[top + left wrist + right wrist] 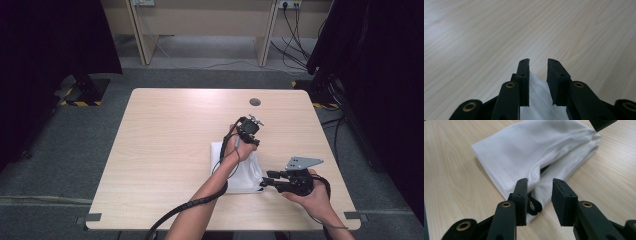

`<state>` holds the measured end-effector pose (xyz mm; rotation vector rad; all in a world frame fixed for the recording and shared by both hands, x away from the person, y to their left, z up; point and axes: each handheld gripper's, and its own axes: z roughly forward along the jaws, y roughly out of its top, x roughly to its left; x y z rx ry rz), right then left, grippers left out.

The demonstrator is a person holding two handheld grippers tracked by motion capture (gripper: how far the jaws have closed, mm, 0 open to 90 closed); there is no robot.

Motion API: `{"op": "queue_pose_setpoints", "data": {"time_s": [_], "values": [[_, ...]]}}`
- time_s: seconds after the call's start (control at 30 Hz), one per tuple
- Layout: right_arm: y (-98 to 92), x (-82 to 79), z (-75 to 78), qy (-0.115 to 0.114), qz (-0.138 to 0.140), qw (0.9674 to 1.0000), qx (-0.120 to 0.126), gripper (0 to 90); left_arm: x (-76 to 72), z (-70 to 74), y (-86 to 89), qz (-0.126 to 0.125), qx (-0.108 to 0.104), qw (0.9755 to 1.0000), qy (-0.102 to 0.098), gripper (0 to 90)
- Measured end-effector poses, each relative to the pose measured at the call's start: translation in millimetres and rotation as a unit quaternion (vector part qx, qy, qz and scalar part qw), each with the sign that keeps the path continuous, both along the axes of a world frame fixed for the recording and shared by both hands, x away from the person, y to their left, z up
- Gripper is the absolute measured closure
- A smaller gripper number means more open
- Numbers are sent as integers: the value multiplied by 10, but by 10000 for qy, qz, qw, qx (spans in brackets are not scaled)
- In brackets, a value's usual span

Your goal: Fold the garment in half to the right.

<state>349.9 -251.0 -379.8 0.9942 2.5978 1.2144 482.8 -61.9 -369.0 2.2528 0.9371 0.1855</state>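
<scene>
A folded white cloth [240, 172] lies on the wooden table [170, 140], right of the middle and near the front. My left gripper [250, 141] hangs over the cloth's far edge, pointing down. In the left gripper view its jaws [538, 61] stand apart with a corner of the cloth [537, 100] in the gap, unpinched. My right gripper [264, 183] lies level at the cloth's near right corner, pointing left. Its jaws [540, 181] stand open in front of the cloth [524, 152], where a black loop [535, 208] pokes out from under the fold.
A small grey round cap [255, 102] is set into the table near its far edge. Black stands with yellow-striped feet [80, 95] flank the table on the grey floor. Behind are desk legs and cables [295, 35].
</scene>
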Motion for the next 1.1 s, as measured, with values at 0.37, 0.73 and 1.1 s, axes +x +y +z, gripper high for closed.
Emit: {"op": "queue_pose_setpoints", "data": {"time_s": [0.37,0.73,1.1], "values": [[182,25,-16,112,146,9998,61,622,2,-37,134,89,140,9999,3,709],[186,21,-115,211,162,9993,-268,834,-17,-159,92,-10,315,9995,76,705],[133,-32,-44,159,227,9989,-368,838,-37,-203,-31,-147,379,9992,59,691]]}}
